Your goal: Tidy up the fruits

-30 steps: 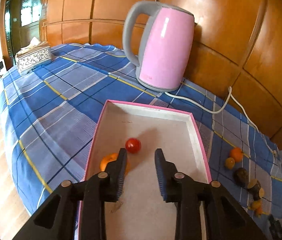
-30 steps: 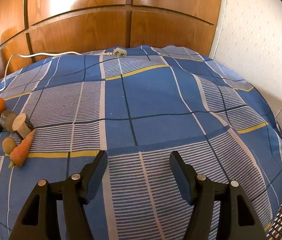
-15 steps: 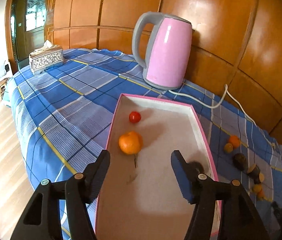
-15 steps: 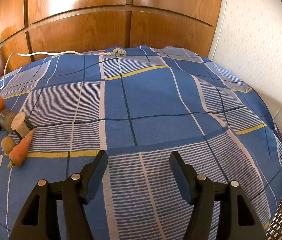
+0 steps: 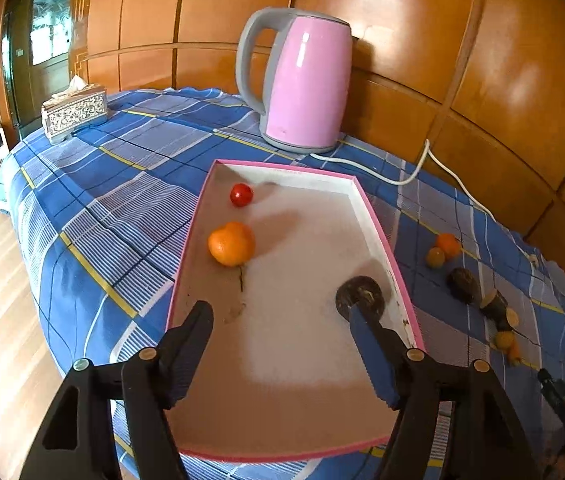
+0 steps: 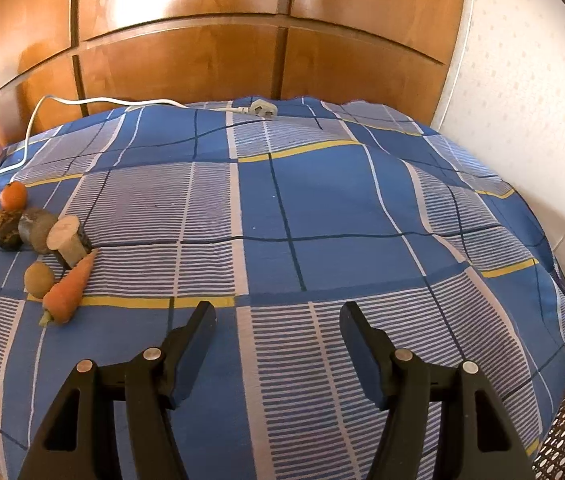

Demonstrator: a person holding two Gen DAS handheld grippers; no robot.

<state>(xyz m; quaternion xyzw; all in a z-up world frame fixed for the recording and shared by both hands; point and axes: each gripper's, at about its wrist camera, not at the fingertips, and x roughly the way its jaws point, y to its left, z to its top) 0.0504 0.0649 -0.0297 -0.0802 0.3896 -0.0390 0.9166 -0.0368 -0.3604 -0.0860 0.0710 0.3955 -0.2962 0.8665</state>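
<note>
Left gripper jaws have just been opening, empty, over the tray; orange and tomato in, right gripper open and empty, produce pile left.

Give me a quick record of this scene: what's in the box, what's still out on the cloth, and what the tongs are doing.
box contents: orange, tomato, dark round piece
on cloth: carrot, small orange, other pieces beside them
left tongs: open, just been opening, nothing between
right tongs: open, empty
background: pink kettle
</note>
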